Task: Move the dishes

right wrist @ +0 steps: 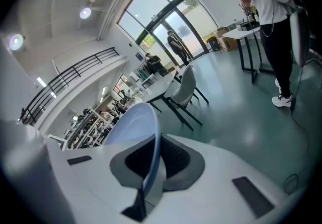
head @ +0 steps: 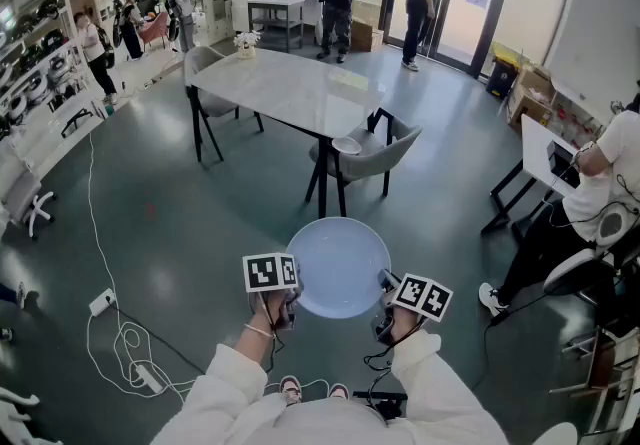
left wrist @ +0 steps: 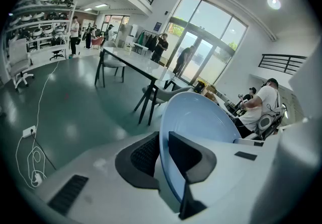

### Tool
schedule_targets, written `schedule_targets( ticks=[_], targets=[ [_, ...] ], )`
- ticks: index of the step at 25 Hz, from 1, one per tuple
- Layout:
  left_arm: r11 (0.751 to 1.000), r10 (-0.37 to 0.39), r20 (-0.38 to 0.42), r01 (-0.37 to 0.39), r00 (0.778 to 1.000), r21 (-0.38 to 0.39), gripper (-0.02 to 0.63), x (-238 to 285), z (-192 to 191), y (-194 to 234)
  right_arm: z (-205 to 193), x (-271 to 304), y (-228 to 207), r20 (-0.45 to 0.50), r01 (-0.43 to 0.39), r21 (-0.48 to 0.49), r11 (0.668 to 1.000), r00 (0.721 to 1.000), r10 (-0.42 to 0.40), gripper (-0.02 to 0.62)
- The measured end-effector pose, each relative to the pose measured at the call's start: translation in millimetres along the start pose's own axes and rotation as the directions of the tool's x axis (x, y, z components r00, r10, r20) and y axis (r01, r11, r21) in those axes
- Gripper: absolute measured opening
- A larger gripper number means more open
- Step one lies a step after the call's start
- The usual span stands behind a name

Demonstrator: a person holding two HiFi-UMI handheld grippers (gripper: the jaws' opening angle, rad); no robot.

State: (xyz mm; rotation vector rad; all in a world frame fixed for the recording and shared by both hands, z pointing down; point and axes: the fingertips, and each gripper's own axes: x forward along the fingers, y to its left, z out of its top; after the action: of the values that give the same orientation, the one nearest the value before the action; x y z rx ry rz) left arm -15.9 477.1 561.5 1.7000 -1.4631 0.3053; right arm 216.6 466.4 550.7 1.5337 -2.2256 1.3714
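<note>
A pale blue round plate (head: 338,266) hangs in the air in front of the person, held level over the floor. My left gripper (head: 288,303) is shut on the plate's left rim, and in the left gripper view the plate (left wrist: 201,122) stands edge-on between the dark pads. My right gripper (head: 385,305) is shut on the right rim; in the right gripper view the thin plate (right wrist: 132,121) edge runs between its pads. A long white table (head: 290,88) stands ahead, with a small white bowl (head: 347,145) on its near corner.
A grey chair (head: 368,155) sits at the table's near end, another (head: 205,63) at its far left. Cables and a power strip (head: 120,338) trail on the floor at left. A seated person (head: 590,203) works at a desk on the right. People stand near the glass doors.
</note>
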Motion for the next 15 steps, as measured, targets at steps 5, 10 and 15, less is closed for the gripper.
schedule_targets(
  ticks=[5,10,15],
  targets=[
    [1.000,-0.018,0.007,0.018,1.000,-0.018,0.049,0,3,2,-3,7,-3,-0.020,0.002,0.012,1.000,1.000,-0.002,0.071],
    [1.000,-0.019,0.010,0.020,1.000,-0.013,0.046,0,13,13,-4,20,5,-0.020,0.007,0.008,1.000,1.000,-0.007,0.071],
    [1.000,-0.026,0.006,0.027,1.000,-0.013,0.046,5,23,24,-2,33,14,-0.034,-0.010,0.037,0.999,0.999,0.011,0.072]
  ],
)
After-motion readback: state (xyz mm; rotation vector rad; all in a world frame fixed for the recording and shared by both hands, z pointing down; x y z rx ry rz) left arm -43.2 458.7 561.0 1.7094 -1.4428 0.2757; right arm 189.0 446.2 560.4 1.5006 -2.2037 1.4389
